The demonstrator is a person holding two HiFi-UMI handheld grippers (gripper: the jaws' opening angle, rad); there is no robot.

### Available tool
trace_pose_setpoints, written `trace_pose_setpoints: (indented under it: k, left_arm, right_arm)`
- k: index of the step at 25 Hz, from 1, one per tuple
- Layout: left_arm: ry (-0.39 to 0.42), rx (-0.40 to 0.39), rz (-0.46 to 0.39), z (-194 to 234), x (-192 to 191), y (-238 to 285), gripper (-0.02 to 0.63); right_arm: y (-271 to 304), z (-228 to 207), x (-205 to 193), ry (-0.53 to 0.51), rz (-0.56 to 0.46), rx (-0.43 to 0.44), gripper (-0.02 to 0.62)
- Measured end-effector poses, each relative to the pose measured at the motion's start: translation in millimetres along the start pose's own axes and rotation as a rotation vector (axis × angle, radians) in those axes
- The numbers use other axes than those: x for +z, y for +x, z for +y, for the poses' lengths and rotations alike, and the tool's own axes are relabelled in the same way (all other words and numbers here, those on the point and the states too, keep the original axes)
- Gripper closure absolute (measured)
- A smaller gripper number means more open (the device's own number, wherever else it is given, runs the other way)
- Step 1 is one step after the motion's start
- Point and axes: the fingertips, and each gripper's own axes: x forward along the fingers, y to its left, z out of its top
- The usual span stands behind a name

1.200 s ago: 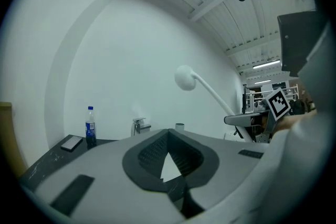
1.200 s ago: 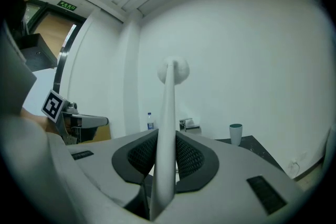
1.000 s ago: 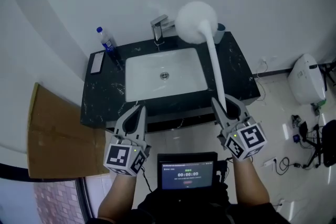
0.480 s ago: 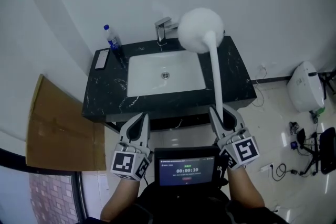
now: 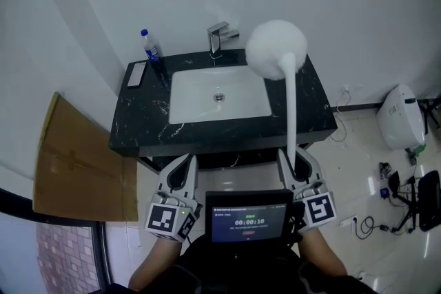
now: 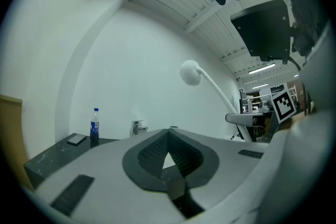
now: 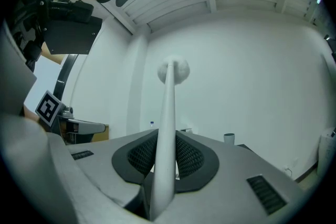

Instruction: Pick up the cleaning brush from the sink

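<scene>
Right tongs (image 5: 298, 160) are closing narrowly on the lower end of the cleaning brush (image 5: 291, 103), pads pressing the handle (image 7: 167, 128) from both sides. Left tongs (image 5: 179, 169) are sitting with tips together and carrying nothing, low in the frame beside the right pair.

The brush is standing clear of the sink (image 5: 186, 103). Its handle is running up the right-centre of the head view and its round white head (image 5: 275, 49) is hanging over the upper right part of the counter (image 5: 138, 127).

Handling judgement: the handle is showing as a long, slim, smooth and slightly curved stem, likely light rigid plastic. The fluffy head looks soft and is putting what weight there is far from the grip. With the hold at the very end, the brush is likely wanting to swing or twist between the pads. A hold further up the stem would be giving steadier control.
</scene>
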Motion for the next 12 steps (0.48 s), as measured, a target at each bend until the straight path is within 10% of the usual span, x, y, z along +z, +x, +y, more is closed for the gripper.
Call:
trace_pose_setpoints:
  k: [12]
  left_arm:
    - [-0.006,0.009,0.003,0.2,7.6,-6.3,0.598]
  right_arm:
    - [-11.8,-15.7,-3.4,0.028,0.019,-0.033,0.543]
